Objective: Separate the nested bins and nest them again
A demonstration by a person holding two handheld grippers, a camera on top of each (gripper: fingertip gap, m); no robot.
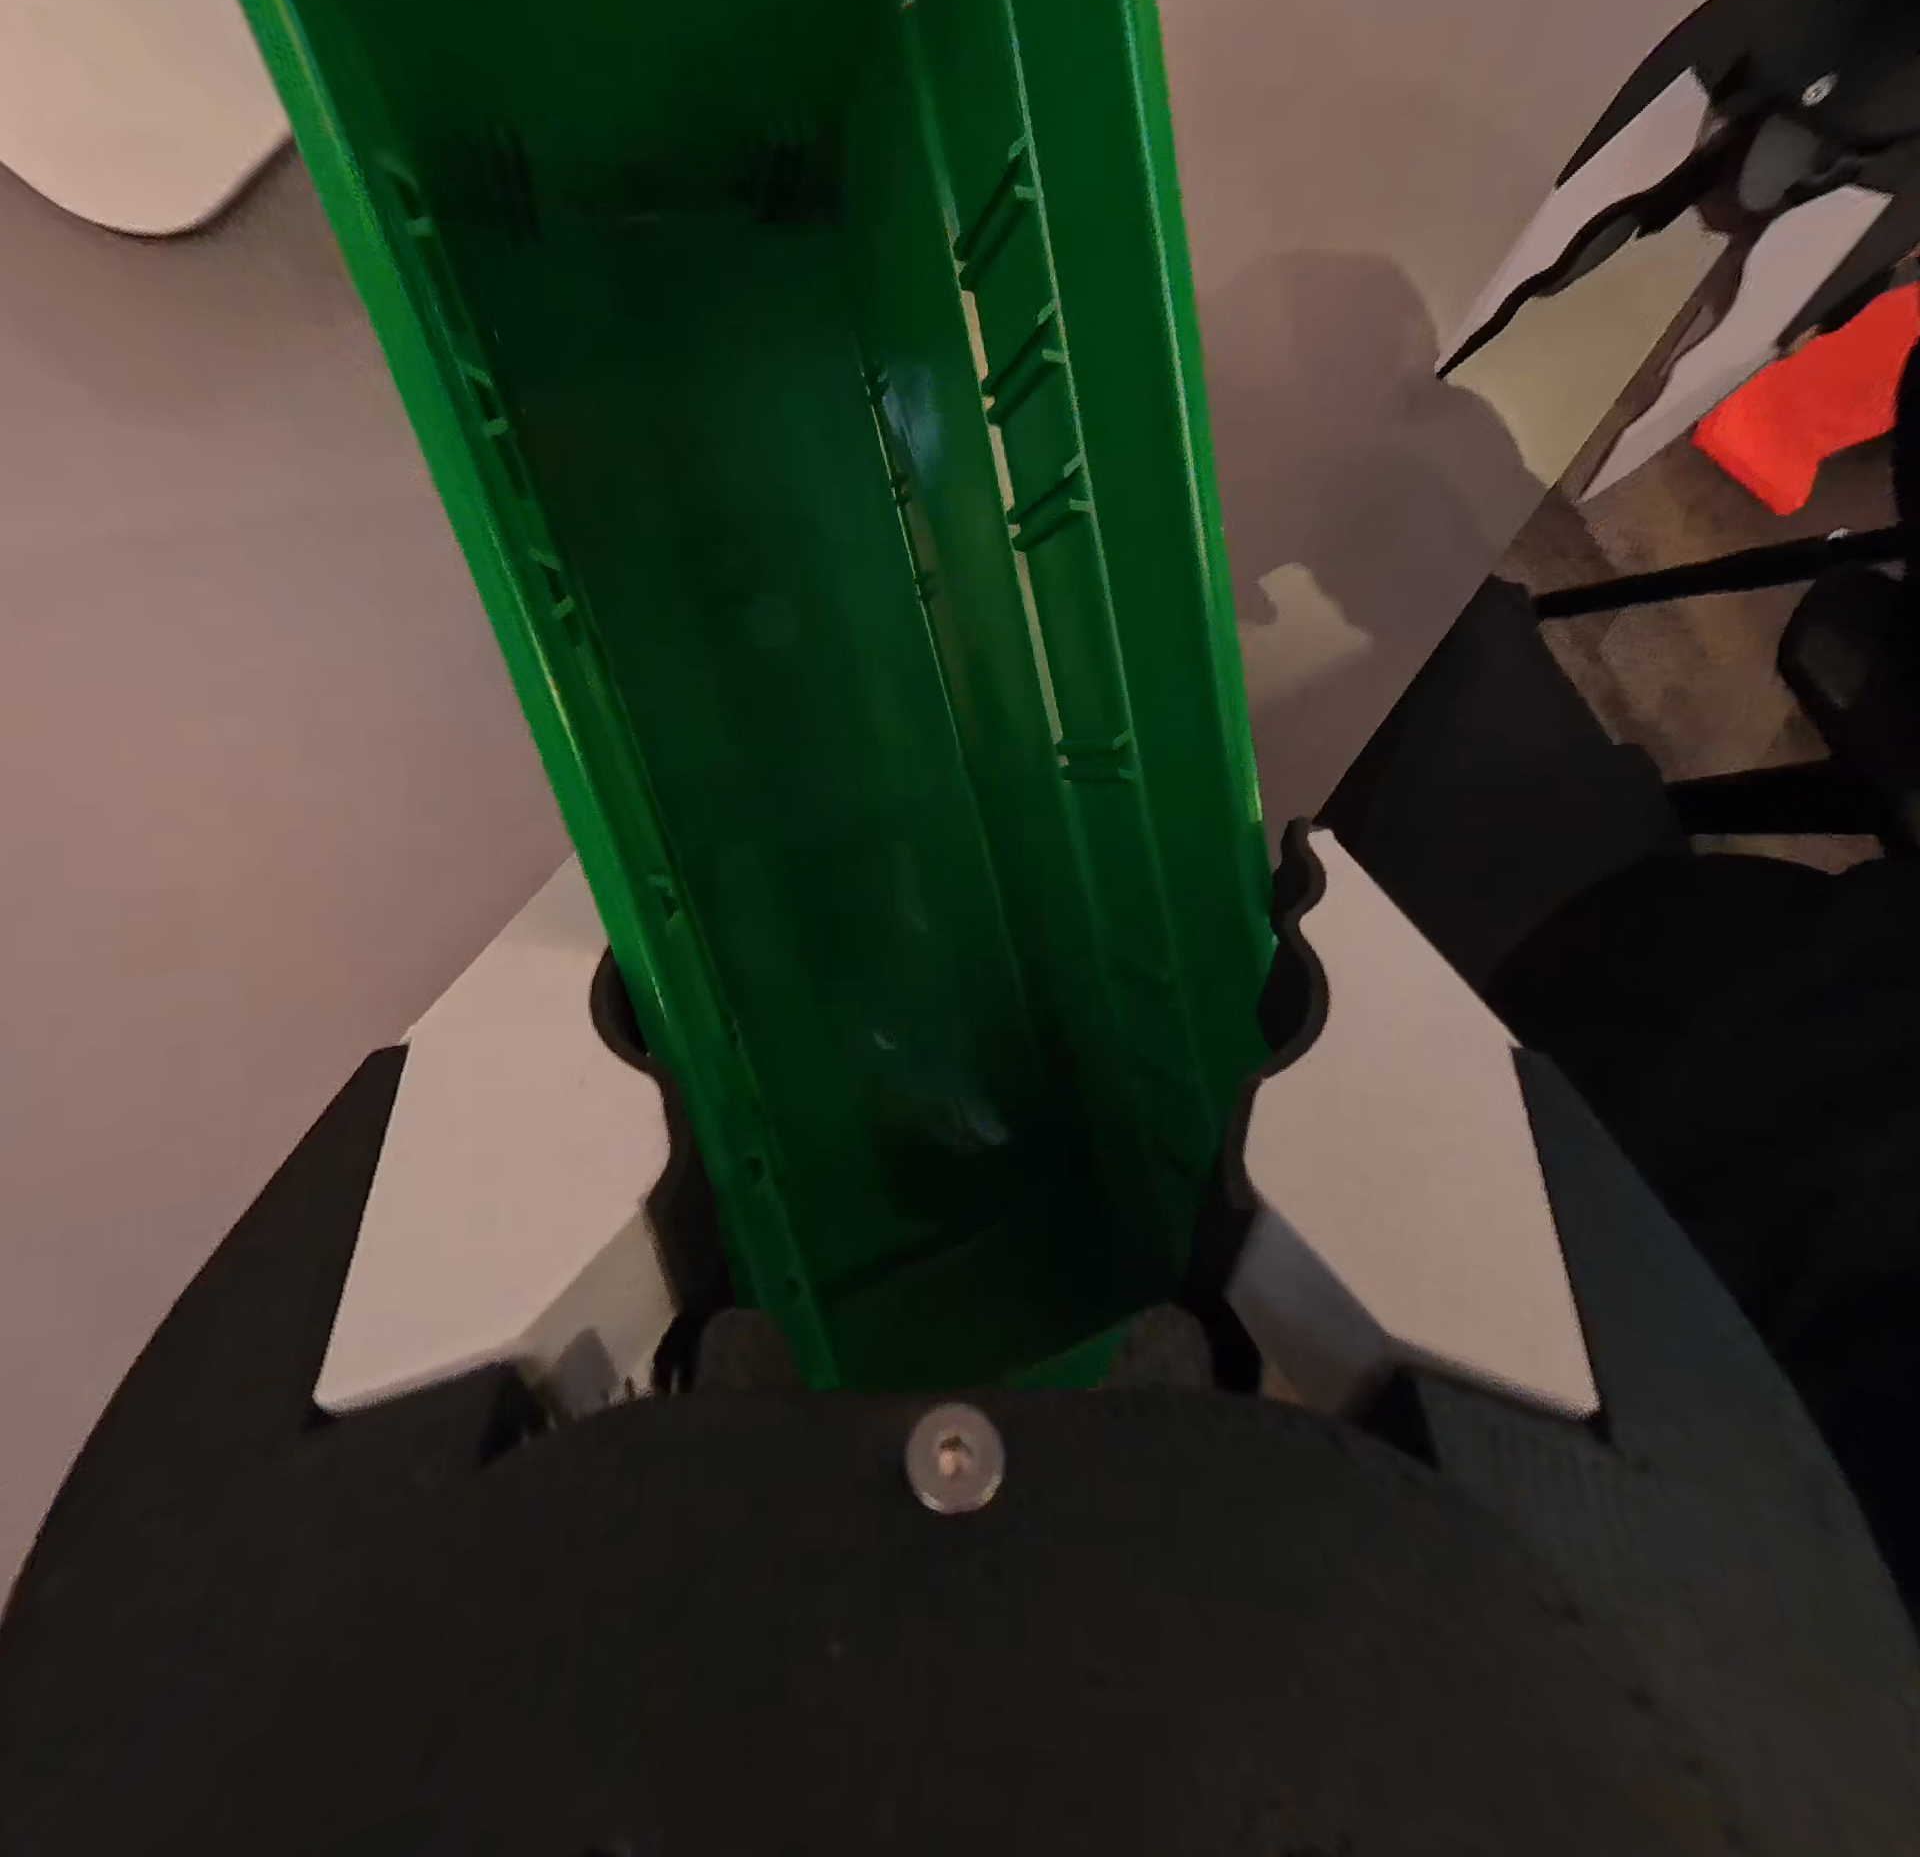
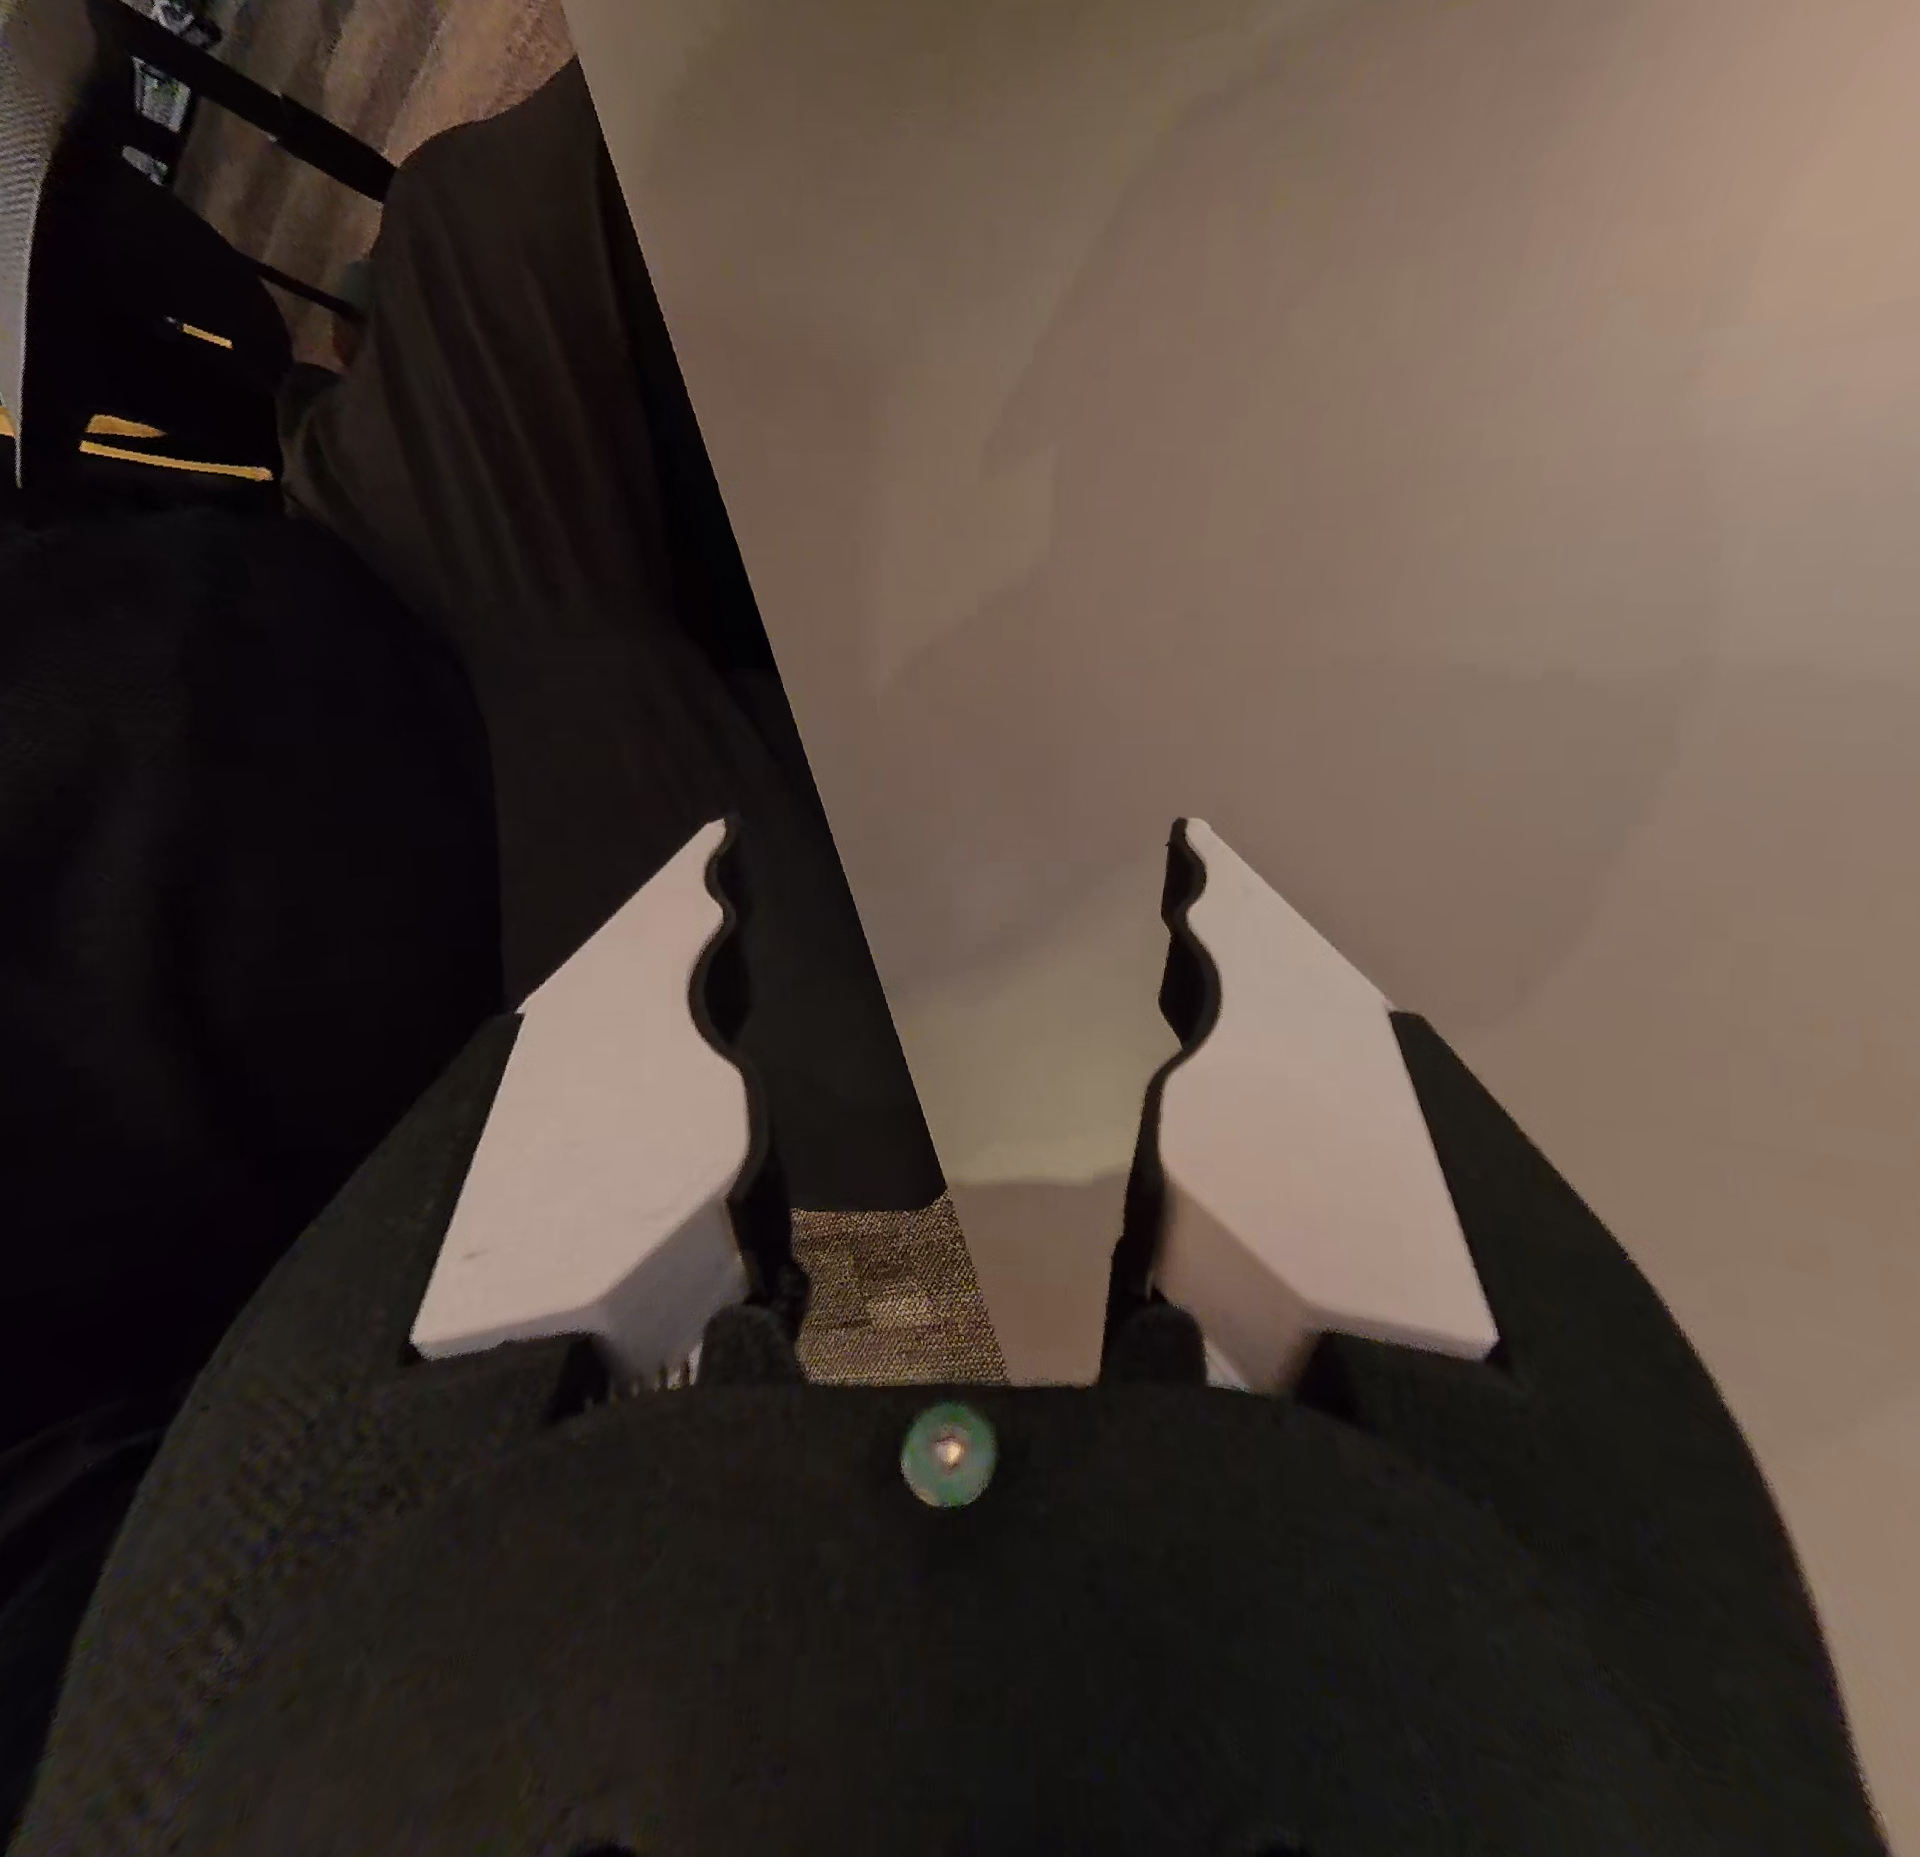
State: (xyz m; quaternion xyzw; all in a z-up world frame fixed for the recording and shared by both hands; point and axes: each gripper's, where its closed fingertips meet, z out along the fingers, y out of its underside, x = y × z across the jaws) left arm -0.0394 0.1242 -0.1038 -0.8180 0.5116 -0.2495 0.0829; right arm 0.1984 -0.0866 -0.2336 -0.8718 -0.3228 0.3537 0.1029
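Note:
In the left wrist view my left gripper [image 1: 951,903] is shut on a long, narrow green bin [image 1: 748,519]. The bin runs forward from the jaws and out of the top of the frame, its open side towards the camera. Ribs line both rims. I cannot tell whether a second bin sits inside it. My right gripper [image 2: 956,841] is open and empty, over the near edge of the pale table [image 2: 1351,457]. It also shows at the top right of the left wrist view [image 1: 1662,280], apart from the bin.
The table edge [image 1: 1455,644] runs diagonally, with dark chairs and carpet beyond it. An orange-red object [image 1: 1808,405] lies past the edge behind the right gripper. A white rounded object [image 1: 125,93] sits at the far left. Dark clothing [image 2: 260,872] fills the left side of the right wrist view.

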